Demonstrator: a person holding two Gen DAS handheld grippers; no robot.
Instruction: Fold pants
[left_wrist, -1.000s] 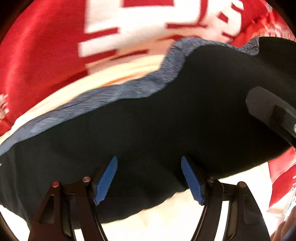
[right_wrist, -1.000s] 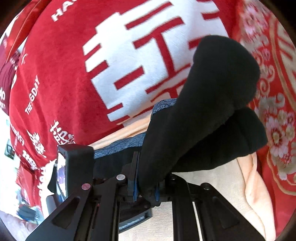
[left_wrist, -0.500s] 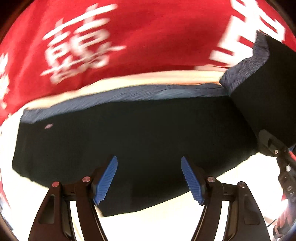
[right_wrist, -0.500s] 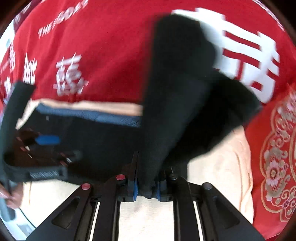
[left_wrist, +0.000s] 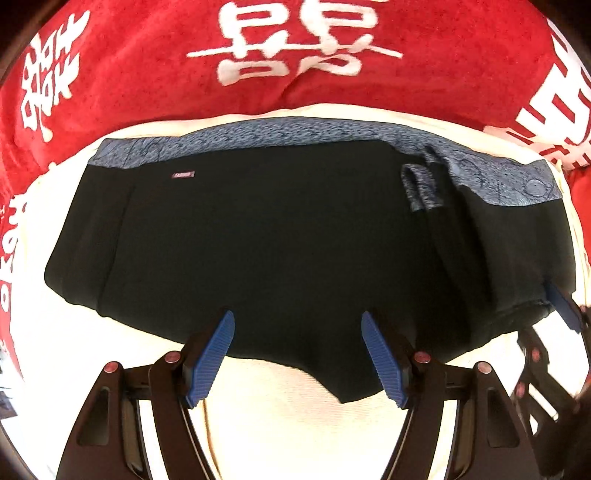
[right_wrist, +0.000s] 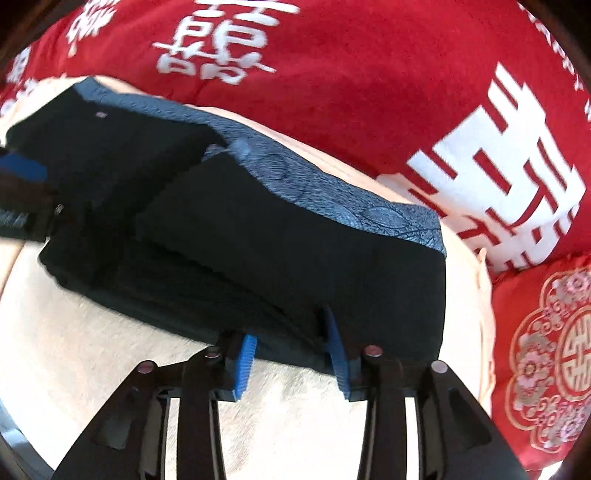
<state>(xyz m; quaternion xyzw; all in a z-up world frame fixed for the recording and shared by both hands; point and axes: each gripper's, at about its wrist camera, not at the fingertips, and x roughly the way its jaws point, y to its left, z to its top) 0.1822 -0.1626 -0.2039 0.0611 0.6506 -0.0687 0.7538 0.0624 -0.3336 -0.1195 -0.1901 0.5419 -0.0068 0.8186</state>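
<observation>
Black pants (left_wrist: 280, 236) with a blue-grey patterned waistband (left_wrist: 295, 131) lie flat on the cream cloth (left_wrist: 280, 424), red blanket (left_wrist: 443, 59) behind; the right part is doubled over the rest, so I judge one fold as just laid down, release stage. Right gripper (right_wrist: 291, 360) sits at the near hem of that folded flap; its jaws have just been opening, blue pads either side of the hem edge with fabric between them but not pinched as far as I can tell. Left gripper (left_wrist: 297, 354) hangs half-open over the near hem, holding nothing. Next move, my call: back the right one off without dragging the flap, then re-grip one end for the next fold and keep edges aligned. Left view shows the full outline, small label (left_wrist: 183, 174) and a loose waistband loop (left_wrist: 421, 188); right view shows the stacked layers at the hem and an embroidered red cushion (right_wrist: 546, 354).
</observation>
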